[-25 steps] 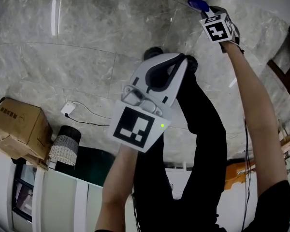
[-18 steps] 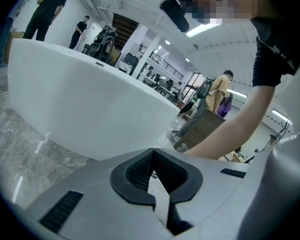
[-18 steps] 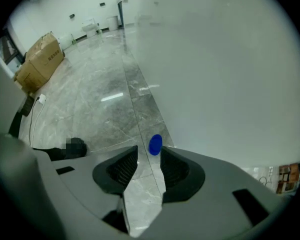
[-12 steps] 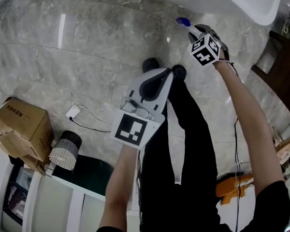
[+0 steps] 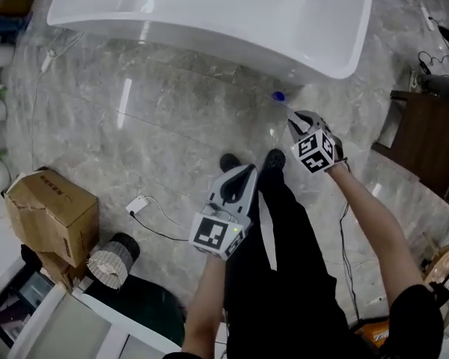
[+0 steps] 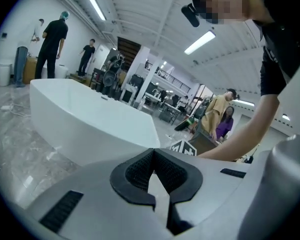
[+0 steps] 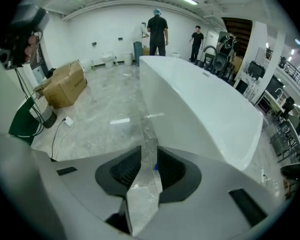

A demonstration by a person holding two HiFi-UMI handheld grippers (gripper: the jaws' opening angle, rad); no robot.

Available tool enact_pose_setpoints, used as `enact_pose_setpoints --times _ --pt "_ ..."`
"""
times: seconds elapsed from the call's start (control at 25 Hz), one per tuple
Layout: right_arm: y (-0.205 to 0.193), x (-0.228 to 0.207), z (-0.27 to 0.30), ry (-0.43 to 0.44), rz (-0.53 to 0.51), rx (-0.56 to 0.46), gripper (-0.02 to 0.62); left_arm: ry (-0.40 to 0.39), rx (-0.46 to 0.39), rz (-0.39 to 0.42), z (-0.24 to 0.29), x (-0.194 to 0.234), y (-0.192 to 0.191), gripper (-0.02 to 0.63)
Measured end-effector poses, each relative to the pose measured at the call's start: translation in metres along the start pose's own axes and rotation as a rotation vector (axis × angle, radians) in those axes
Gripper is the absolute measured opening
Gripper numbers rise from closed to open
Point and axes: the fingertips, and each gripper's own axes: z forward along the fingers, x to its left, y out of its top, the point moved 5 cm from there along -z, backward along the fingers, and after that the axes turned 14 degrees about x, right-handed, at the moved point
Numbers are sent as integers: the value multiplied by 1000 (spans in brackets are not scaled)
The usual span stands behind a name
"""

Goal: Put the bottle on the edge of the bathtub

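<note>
A small blue bottle lies on the marble floor just in front of the white bathtub. My right gripper points at it from a short way back. Its jaws are closing with a gap still between them. In the right gripper view the bottle shows as a blue speck through that gap, beyond the right gripper and not touched by the pads. My left gripper hangs lower, above the person's shoes, with its tips together and nothing in it. The bathtub fills the left gripper view ahead of the left gripper.
A cardboard box, a woven cylinder bin and a white plug with its cable lie on the floor at the left. A dark wooden cabinet stands at the right. People stand beyond the bathtub.
The head view has pulled back and tilted, so the whole bathtub now shows. Both grippers look smaller and lower in the picture. The bottle stays on the floor just ahead of the right gripper.
</note>
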Motion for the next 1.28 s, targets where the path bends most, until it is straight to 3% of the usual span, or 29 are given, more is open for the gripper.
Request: enact_pose_setpoints --times 0.24,0.52,0.76,1.08,1.28 --pt "11 23 -94 -51 143 -126 73 20 -15 50 -66 -31 22 11" --pt "7 98 -199 -97 333 -294 30 4 -66 115 -162 -67 22 11" --pt "8 185 -278 -161 392 -454 14 -63 -169 207 -252 -91 1 11" --pt "17 312 -388 -147 442 -624 14 -118 -270 329 -376 -116 -43 11" --pt "17 383 -440 -129 442 -707 14 -189 -274 363 -421 -128 -70 11"
